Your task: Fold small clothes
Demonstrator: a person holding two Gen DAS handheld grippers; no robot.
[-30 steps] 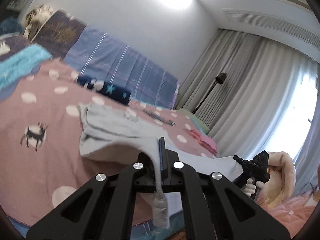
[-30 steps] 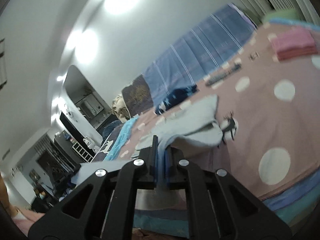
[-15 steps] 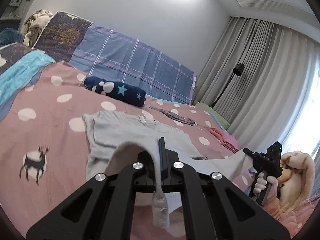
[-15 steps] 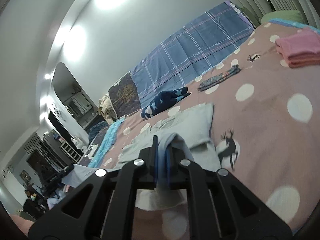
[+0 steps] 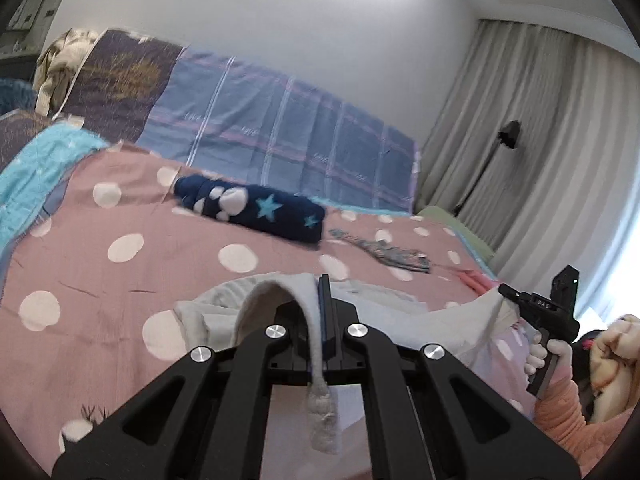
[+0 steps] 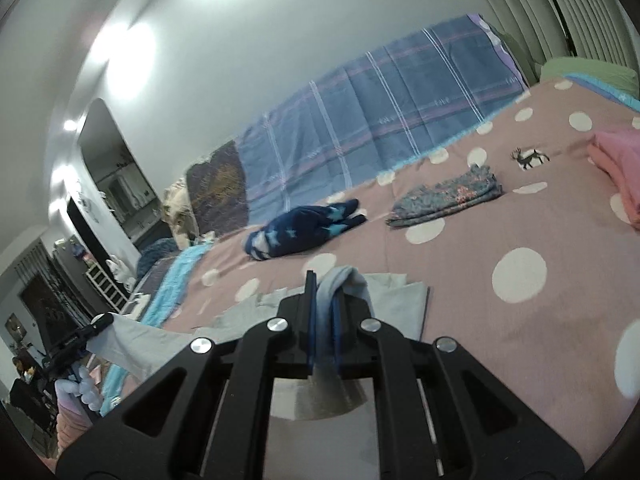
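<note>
Hidden and cropped parts

The grey garment (image 5: 280, 300) runs under the left gripper (image 5: 322, 312); the pink folded pile (image 6: 620, 168) is cropped at the frame edge.

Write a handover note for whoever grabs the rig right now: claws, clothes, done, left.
Left claw: shut on one edge of the grey garment.
Right claw: shut on the opposite edge; the cloth spans between them, its far part lying on the pink bedspread.
Done, apparently: navy star roll, patterned piece and pink stack lie folded further up the bed.
Left: carry the held edge over, lay it flat, release, finish the folds.
</note>
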